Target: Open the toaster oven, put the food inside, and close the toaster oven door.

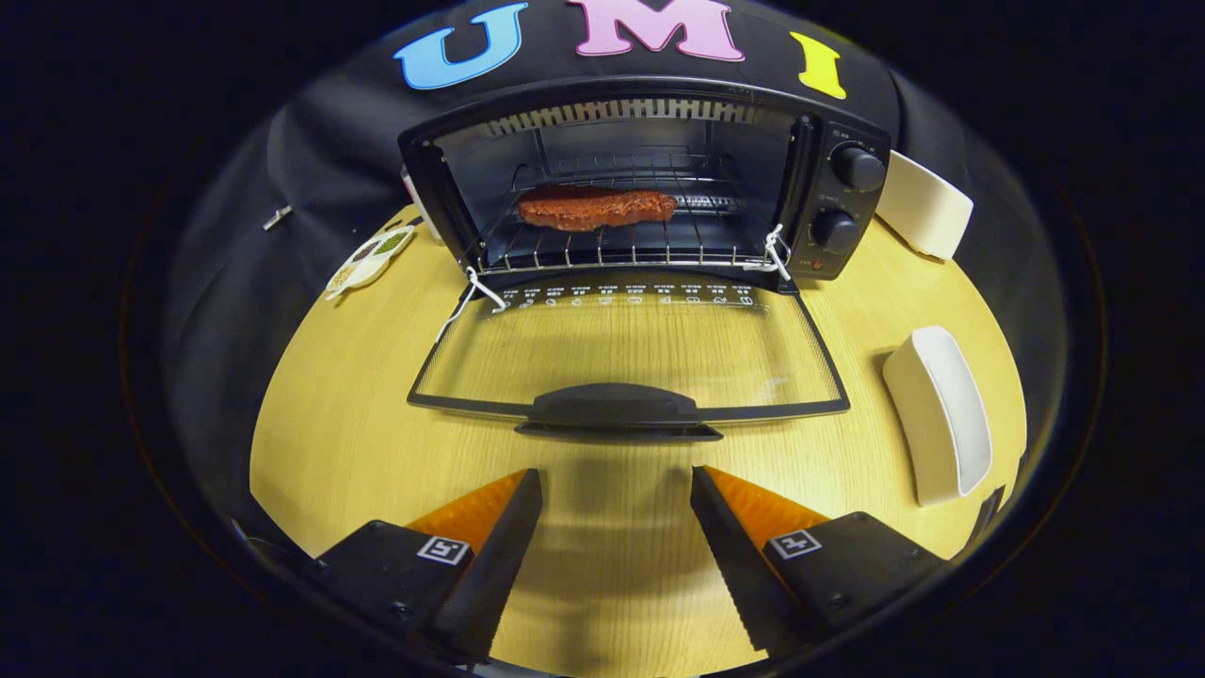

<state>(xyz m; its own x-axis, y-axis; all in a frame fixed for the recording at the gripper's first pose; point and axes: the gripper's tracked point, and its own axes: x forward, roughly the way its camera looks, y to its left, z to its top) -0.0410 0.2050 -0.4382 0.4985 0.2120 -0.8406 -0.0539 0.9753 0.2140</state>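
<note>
A pale wooden desk (358, 443) is carrying everything here, with black cloth hanging behind it. The toaster oven (650, 179) is sitting at the desk's far edge, its glass door (631, 353) lying folded down flat toward the near side, the door handle (617, 410) pointing at the gripper (617, 490). The food (596, 207), a reddish-brown slab, is already resting on the wire rack (621, 247) inside the cavity. The gripper is hovering just short of the handle with its fingers spread wide and holding nothing.

Judging from this, only the closing is remaining. The handle is sitting low against the desk, so the fingers may be scraping the wood or sliding over the handle instead of getting under it. Lifting too fast could be letting the door slam and jolting the rack. White cords (774, 252) are hanging at both hinge corners; one could be getting pinched in the gap.

A white dish (941, 414) is lying near the desk's right edge, another white container (927, 207) is standing beside the oven at the far right corner, and a small sectioned tray (369, 259) is sitting at the far left. The underside of the handle is hidden, and the markings along the door's hinge edge are too small to make out.
</note>
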